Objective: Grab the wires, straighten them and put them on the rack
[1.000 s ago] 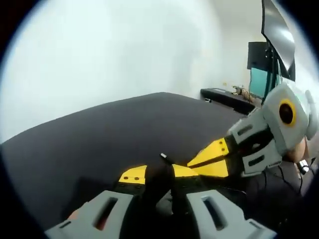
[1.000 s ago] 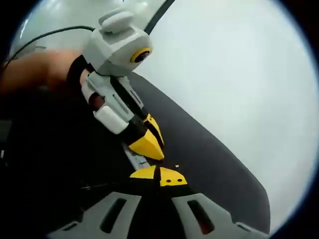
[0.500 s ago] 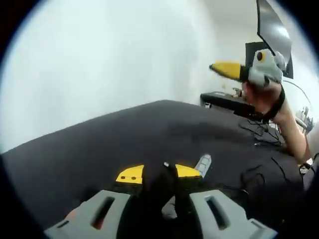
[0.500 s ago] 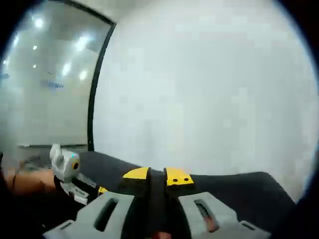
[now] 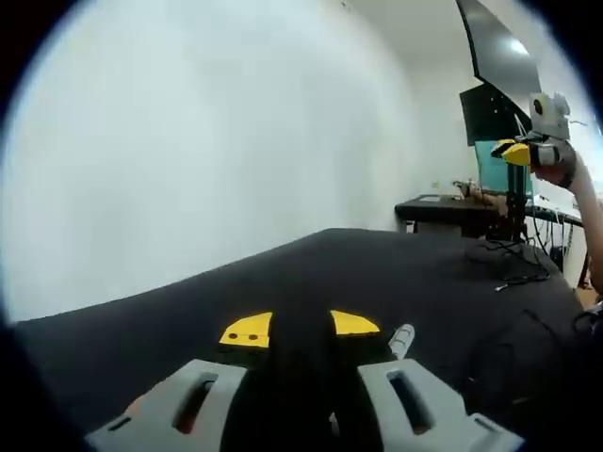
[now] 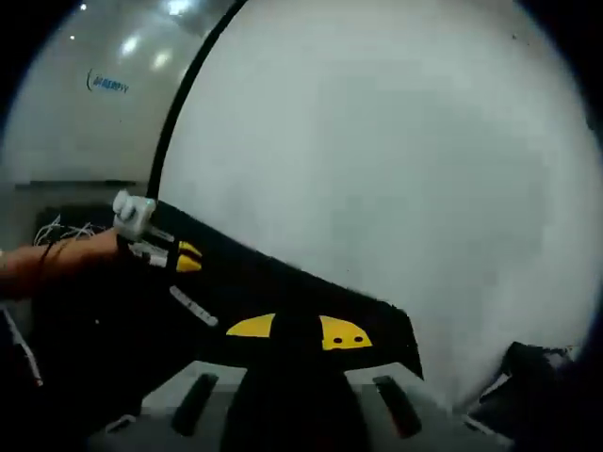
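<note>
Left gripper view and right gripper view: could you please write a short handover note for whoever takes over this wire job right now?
Left gripper: low over the black cloth-covered table, apparently shut on a black wire with a silver plug that juts out beside its jaws.
Right gripper: held high beyond the table's far end; open or shut, cannot tell.
Loose thin black wires lie on the far side of the table.
Done: one wire gripped.
Left: straighten it and hang it; I cannot pick out the rack.

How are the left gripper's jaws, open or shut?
Shut on the wire: the left gripper's yellow pads clamp the dark strand, plug sticking out beside.
</note>
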Tool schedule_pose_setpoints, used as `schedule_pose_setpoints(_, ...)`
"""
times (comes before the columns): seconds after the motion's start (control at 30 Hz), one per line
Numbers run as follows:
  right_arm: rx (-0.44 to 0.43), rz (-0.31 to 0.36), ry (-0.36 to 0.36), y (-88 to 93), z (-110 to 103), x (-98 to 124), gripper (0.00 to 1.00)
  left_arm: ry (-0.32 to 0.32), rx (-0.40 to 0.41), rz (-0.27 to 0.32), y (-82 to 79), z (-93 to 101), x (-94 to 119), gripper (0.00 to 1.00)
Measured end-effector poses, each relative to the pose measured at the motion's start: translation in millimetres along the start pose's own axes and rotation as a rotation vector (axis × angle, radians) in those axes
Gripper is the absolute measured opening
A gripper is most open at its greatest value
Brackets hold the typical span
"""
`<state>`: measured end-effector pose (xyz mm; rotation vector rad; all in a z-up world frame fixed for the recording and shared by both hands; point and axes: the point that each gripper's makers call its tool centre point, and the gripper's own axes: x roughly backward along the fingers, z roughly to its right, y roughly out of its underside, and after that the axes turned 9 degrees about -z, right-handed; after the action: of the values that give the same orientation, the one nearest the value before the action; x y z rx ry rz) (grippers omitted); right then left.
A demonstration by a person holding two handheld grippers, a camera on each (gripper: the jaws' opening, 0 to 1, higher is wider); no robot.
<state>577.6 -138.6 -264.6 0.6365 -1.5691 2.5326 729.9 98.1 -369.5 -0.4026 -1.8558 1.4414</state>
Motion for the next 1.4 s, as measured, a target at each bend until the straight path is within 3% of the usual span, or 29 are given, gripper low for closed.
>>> schedule_pose_setpoints(0.1,-0.009,-0.099,0.076,28.8,20,23,0.14,-0.010,-0.005,-0.005,2.1,-4.3,0,0.24)
schedule_pose_setpoints(0.13,0.025,-0.146,0.099,38.8,23,29,0.14,-0.014,-0.005,-0.006,2.0,-5.7,0,0.24)
schedule_pose_setpoints(0.2,0.160,-0.267,0.063,64.5,18,41,0.16,-0.016,-0.009,-0.004,1.2,-6.2,0,0.24)
schedule_pose_setpoints(0.23,0.161,-0.286,0.061,71.2,18,44,0.19,-0.015,-0.011,-0.005,1.0,-5.6,0,0.24)
schedule_pose_setpoints(0.3,0.196,-0.343,0.059,87.3,20,52,0.13,-0.014,-0.027,-0.018,2.4,-2.5,-2,0.24)
schedule_pose_setpoints(0.37,0.326,-0.463,0.004,117.2,19,51,0.13,-0.012,-0.048,-0.031,4.3,0.4,-4,0.24)
schedule_pose_setpoints(0.4,0.339,-0.477,-0.010,123.4,17,46,0.13,-0.014,-0.062,-0.041,5.9,1.5,-5,0.24)
schedule_pose_setpoints(0.47,0.289,-0.457,-0.023,123.3,8,36,0.12,-0.020,-0.090,-0.058,9.0,2.9,-6,0.24)
schedule_pose_setpoints(0.53,0.125,-0.429,-0.154,119.5,-26,19,0.13,-0.024,-0.105,-0.064,10.5,2.6,-7,0.24)
schedule_pose_setpoints(0.57,0.096,-0.443,-0.214,119.9,-40,12,0.14,-0.025,-0.108,-0.065,10.8,2.0,-7,0.24)
schedule_pose_setpoints(0.63,0.163,-0.449,-0.298,122.0,-57,-5,0.13,-0.024,-0.105,-0.064,11.3,1.2,-7,0.24)
schedule_pose_setpoints(0.8,0.063,-0.525,-0.301,136.8,-66,-42,0.10,-0.033,-0.120,-0.071,11.4,-0.3,-6,0.23)
schedule_pose_setpoints(0.87,0.027,-0.597,-0.308,152.2,-69,-47,0.07,-0.033,-0.126,-0.066,8.3,1.2,-4,0.23)
schedule_pose_setpoints(0.93,-0.031,-0.603,-0.354,152.1,-76,-51,0.01,-0.027,-0.134,-0.060,4.2,2.2,-5,0.23)
schedule_pose_setpoints(1.0,-0.030,-0.589,-0.373,143.6,-65,-55,0.01,-0.022,-0.141,-0.058,0.5,1.2,-7,0.23)
schedule_pose_setpoints(1.03,-0.070,-0.501,-0.381,125.8,-65,-62,0.01,-0.021,-0.146,-0.057,-1.2,0.7,-9,0.23)
schedule_pose_setpoints(1.1,-0.155,-0.444,-0.435,103.2,-70,-59,0.01,-0.016,-0.155,-0.057,0.1,5.2,-8,0.23)
schedule_pose_setpoints(1.13,-0.173,-0.361,-0.437,83.0,-70,-62,0.01,-0.014,-0.158,-0.056,-0.3,5.5,-7,0.23)
schedule_pose_setpoints(1.17,-0.230,-0.322,-0.449,66.0,-80,-58,0.01,-0.010,-0.159,-0.056,-0.7,6.2,-7,0.23)
schedule_pose_setpoints(1.2,-0.255,-0.311,-0.487,55.3,-88,-58,0.01,-0.005,-0.161,-0.054,-1.1,7.0,-7,0.23)
schedule_pose_setpoints(1.27,-0.244,-0.223,-0.516,28.9,-98,-66,0.01,-0.004,-0.164,-0.054,-0.6,8.5,-5,0.23)
schedule_pose_setpoints(1.4,-0.277,-0.221,-0.564,0.4,-120,-102,0.01,-0.021,-0.164,-0.060,1.0,1.1,-1,0.23)
